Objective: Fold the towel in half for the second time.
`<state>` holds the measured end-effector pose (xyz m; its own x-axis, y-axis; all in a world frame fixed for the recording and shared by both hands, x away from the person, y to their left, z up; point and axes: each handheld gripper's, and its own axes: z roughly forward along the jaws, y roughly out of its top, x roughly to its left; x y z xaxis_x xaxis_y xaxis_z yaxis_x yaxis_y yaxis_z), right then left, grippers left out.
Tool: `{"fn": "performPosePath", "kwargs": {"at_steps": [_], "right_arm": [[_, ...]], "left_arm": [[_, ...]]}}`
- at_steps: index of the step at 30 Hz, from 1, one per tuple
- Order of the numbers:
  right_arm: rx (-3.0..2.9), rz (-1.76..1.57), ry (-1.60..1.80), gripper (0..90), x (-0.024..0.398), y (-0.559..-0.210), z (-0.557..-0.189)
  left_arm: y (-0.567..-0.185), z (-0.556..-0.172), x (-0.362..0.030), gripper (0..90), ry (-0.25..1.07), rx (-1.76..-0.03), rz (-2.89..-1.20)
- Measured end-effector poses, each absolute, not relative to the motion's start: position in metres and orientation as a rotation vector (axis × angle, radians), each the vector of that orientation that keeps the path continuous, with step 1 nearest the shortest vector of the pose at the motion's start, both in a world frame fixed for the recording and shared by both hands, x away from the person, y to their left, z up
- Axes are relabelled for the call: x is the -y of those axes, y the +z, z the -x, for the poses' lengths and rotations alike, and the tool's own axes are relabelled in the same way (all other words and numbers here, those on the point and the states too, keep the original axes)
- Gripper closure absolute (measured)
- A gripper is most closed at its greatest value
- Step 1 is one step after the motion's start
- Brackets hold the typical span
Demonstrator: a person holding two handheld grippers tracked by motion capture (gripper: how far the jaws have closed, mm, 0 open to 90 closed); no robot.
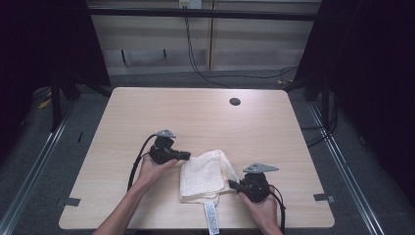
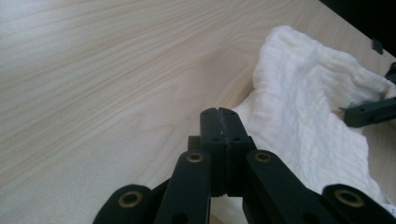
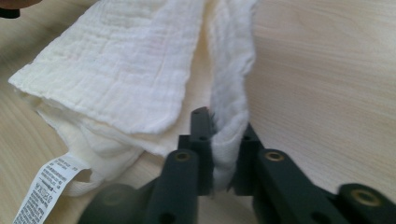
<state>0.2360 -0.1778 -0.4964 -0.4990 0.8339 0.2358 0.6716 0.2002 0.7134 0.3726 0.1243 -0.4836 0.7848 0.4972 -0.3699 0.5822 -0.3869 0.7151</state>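
Cloth (image 1: 203, 175), white and loosely folded, lies on the near half of the pale wooden tabletop (image 1: 205, 115), its printed care label (image 1: 211, 217) trailing toward the near edge, as we look down on a person working it with a tool in each hand. The left hand-held gripper (image 2: 219, 114) sits just beside the cloth's left edge with its jaws pressed flat together and nothing between them; from its own camera we see bare wood under the tips and the cloth starting just to one side. The right hand-held gripper (image 3: 223, 128) has a raised fold of the cloth's right-hand edge pinched between its jaws, the fabric bunched and standing up where the pads squeeze it. We judge the cloth to be light and thoroughly limp: its crinkled gauze weave sags into soft ridges, and its layers lie offset, not squared. Such fabric should not slip much in rubbery pads, yet it will drape, drag and unfold under its own hang once lifted, so a pinch on one layer may leave the others behind. We would take hold at an edge or corner, catching all layers of the fold together, and give the left hand-held gripper the opposite edge so the cloth stays spread between the two.
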Motion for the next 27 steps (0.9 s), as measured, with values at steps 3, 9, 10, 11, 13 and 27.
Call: {"fn": "performPosePath", "kwargs": {"at_steps": [3, 9, 10, 11, 13, 27], "right_arm": [[-2.272, -1.419, 1.182, 64.5, 0.174, -0.495, -0.235], [-2.228, -1.405, 1.217, 45.3, 0.178, -0.484, -0.239], [-2.217, -1.392, 1.227, 43.1, 0.180, -0.481, -0.240], [-2.204, -1.392, 1.235, 41.4, 0.182, -0.478, -0.241], [-2.178, -1.381, 1.260, 39.0, 0.186, -0.472, -0.243], [-2.104, -1.413, 1.310, 32.9, 0.223, -0.462, -0.242]], "left_arm": [[-0.482, -0.371, -0.122, 85.3, -0.143, -0.782, -2.045], [-0.470, -0.368, -0.123, 62.2, -0.045, -0.805, -2.013], [-0.467, -0.367, -0.125, 57.3, -0.029, -0.807, -2.013], [-0.465, -0.367, -0.125, 55.3, -0.020, -0.807, -2.009], [-0.461, -0.365, -0.129, 49.8, 0.003, -0.813, -2.023], [-0.444, -0.329, -0.158, 39.4, 0.059, -0.766, -2.049]]}}
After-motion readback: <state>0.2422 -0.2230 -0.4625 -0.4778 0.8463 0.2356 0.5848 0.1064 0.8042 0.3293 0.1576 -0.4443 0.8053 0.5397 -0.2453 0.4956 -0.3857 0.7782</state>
